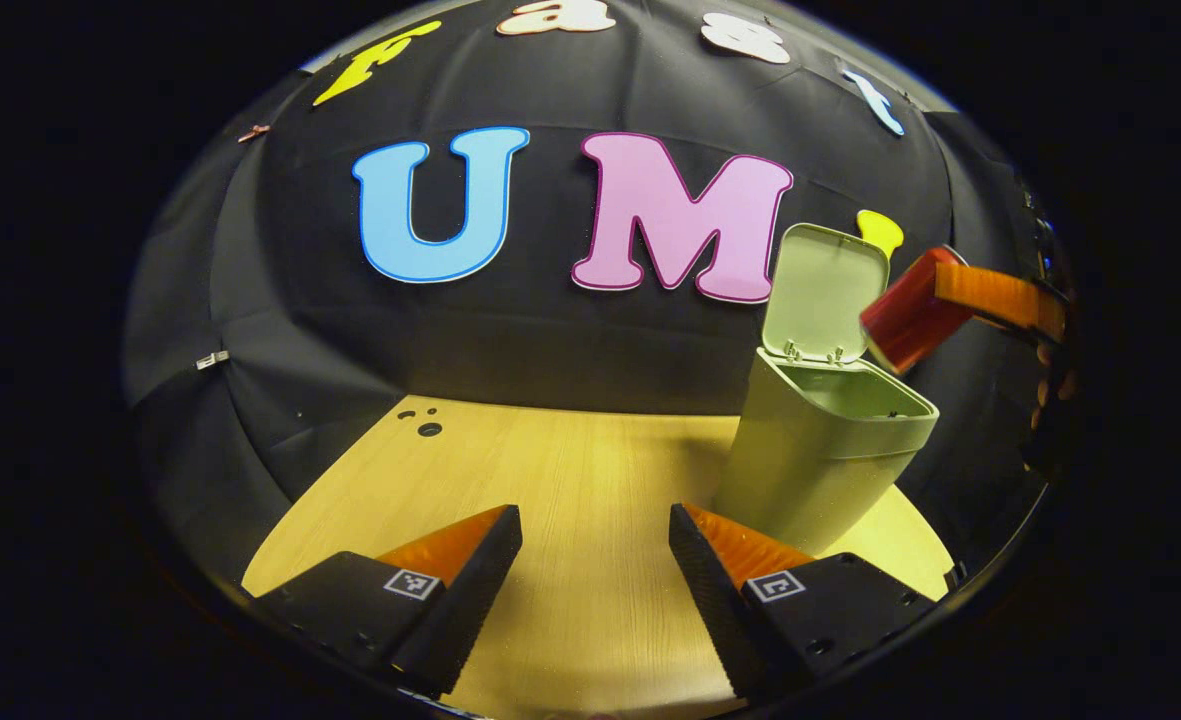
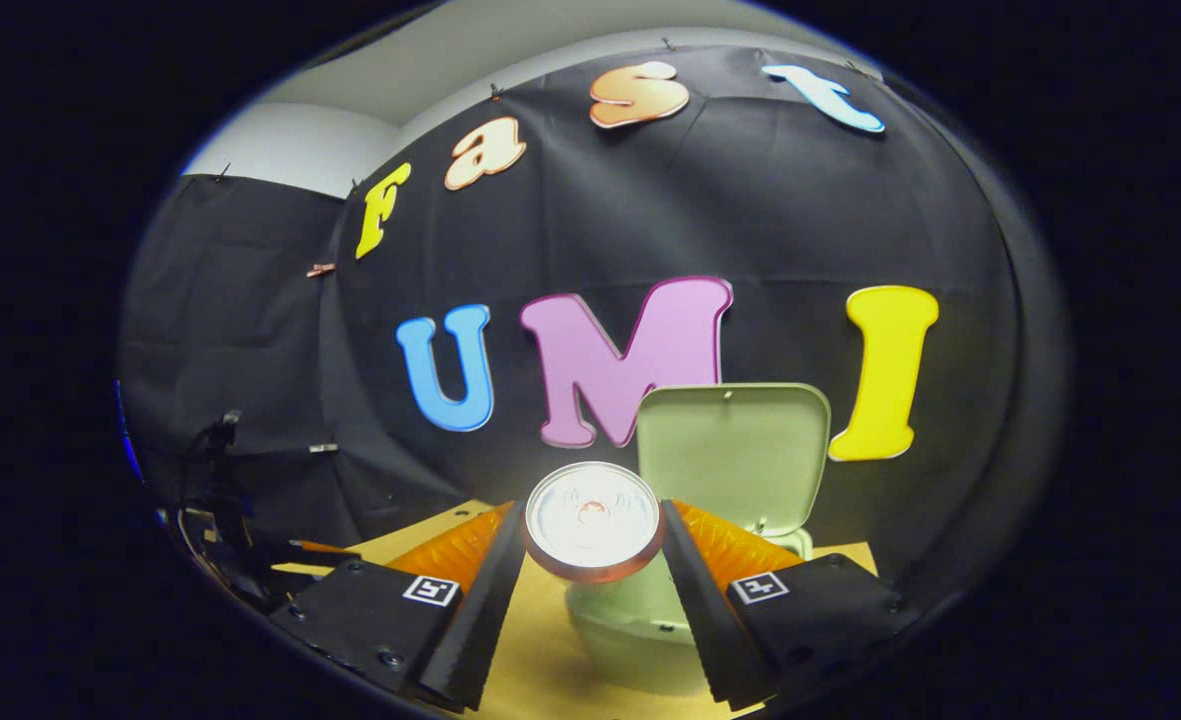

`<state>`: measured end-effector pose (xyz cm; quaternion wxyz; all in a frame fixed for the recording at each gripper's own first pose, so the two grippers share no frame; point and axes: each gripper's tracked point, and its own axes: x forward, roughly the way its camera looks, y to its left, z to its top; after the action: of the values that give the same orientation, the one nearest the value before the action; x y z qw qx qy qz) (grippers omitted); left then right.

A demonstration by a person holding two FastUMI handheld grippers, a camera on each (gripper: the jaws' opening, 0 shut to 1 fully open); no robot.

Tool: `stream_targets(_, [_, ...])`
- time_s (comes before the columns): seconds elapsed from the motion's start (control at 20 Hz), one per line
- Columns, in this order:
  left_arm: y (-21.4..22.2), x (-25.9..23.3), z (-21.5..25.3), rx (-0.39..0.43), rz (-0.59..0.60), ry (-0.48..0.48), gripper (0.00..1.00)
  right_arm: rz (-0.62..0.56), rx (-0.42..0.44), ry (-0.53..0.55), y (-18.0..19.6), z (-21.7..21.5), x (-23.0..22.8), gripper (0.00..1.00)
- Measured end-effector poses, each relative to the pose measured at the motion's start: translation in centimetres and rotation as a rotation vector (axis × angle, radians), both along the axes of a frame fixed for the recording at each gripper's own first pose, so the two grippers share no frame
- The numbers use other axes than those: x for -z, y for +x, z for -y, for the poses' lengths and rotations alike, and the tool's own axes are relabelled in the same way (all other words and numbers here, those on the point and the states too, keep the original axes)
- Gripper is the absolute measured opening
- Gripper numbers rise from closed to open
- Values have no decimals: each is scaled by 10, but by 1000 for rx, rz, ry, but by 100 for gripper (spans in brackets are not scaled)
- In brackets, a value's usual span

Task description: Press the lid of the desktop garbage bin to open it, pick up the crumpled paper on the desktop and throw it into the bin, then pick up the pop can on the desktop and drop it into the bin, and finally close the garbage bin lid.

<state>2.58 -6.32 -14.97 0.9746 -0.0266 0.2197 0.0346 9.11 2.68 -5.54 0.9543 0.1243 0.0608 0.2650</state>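
Note:
A pale green bin (image 1: 820,450) stands on the wooden table at the right of the left gripper view, its lid (image 1: 825,290) swung up. Just above its opening, a red pop can (image 1: 905,320) is tilted in the far gripper's fingers (image 1: 995,298). In the right gripper view my right gripper (image 2: 593,535) is shut on the pop can (image 2: 593,520), whose silver end faces the camera, with the bin (image 2: 640,620) and its raised lid (image 2: 732,455) right behind it. My left gripper (image 1: 595,545) is open over the table, left of the bin, holding nothing.
The light wooden table (image 1: 570,470) stretches to the left of the bin and carries small dark holes (image 1: 428,428) near its far edge. Black cloth walls close in behind and at both sides.

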Motion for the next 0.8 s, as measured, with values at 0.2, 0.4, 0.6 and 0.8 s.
stream_targets(0.2, [-7,2,3,-16,-8,10,96,-34,67,-95,33,23,41,83])
stream_targets(0.4, [-17,1,0,-28,-14,29,95,-101,92,-190,54,30,86,83])
stream_targets(0.6, [-22,1,-3,-39,-19,35,96,-218,102,-250,59,32,133,83])
stream_targets(0.8, [-20,-1,0,-35,-22,45,96,-271,115,-250,59,36,156,83])
